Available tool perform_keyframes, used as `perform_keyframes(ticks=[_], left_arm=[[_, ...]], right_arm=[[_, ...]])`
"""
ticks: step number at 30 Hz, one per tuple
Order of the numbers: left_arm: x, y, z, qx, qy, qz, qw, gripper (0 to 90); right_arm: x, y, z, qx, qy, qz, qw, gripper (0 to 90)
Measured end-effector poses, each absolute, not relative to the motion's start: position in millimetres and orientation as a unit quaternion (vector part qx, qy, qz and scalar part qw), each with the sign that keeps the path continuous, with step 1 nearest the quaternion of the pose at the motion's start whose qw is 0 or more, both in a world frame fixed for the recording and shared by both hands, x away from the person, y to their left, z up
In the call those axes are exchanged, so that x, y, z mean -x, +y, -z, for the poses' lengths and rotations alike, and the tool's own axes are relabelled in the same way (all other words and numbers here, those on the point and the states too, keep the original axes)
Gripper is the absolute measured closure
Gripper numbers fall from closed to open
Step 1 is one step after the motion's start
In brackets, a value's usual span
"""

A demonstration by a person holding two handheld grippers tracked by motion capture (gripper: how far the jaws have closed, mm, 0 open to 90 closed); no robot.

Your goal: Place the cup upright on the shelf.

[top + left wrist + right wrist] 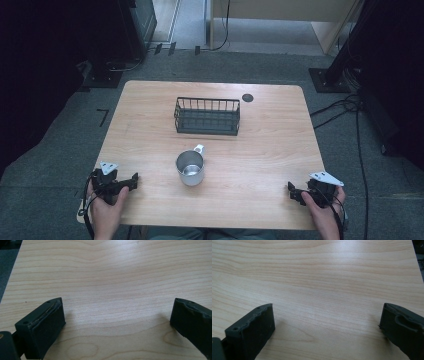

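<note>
High view: a light wooden table (pixel 260 150) seen from above, with a person's two hands coming in at its near edge, each holding a black two-jaw gripper. A shiny metal mug (pixel 190 168) stands upright near the middle of the table, a little toward the near edge, its handle pointing to the far right. Behind it, toward the far edge and apart from it, sits a black wire basket (pixel 207 116). A small dark round disc (pixel 247 97) lies near the far edge, just right of the basket.

At the near left corner rests the left gripper (pixel 134 181), its jaws pointing right toward the mug but well apart from it. At the near right corner rests the right gripper (pixel 291 191), its jaws pointing left, also well away from the mug.

Left gripper view: the left gripper (pixel 117 315) has its jaws spread wide, with bare wood grain between them and nothing held.

Right gripper view: the right gripper (pixel 327 317) likewise has its jaws wide apart over bare wood, gripping nothing.
</note>
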State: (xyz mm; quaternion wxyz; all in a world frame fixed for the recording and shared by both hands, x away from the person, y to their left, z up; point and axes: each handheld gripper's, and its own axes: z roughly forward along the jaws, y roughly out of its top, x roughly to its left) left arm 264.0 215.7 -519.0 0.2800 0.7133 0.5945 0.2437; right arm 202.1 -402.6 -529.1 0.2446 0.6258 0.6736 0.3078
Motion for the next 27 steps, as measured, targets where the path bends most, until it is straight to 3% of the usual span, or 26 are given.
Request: perform_keyframes(ticks=[17, 27], left_arm=[[-264.0, 215.7, 519.0, -0.713, 0.594, -0.244, 0.28, 0.0], [-264.0, 215.7, 519.0, -0.713, 0.595, -0.244, 0.28, 0.0]], right_arm=[[-208.0, -362.8, 486.1, -0.585, 0.675, -0.381, 0.238, 0.0], [-216.5, -318.8, 469.6, -0.542, 0.699, -0.408, 0.223, 0.0]])
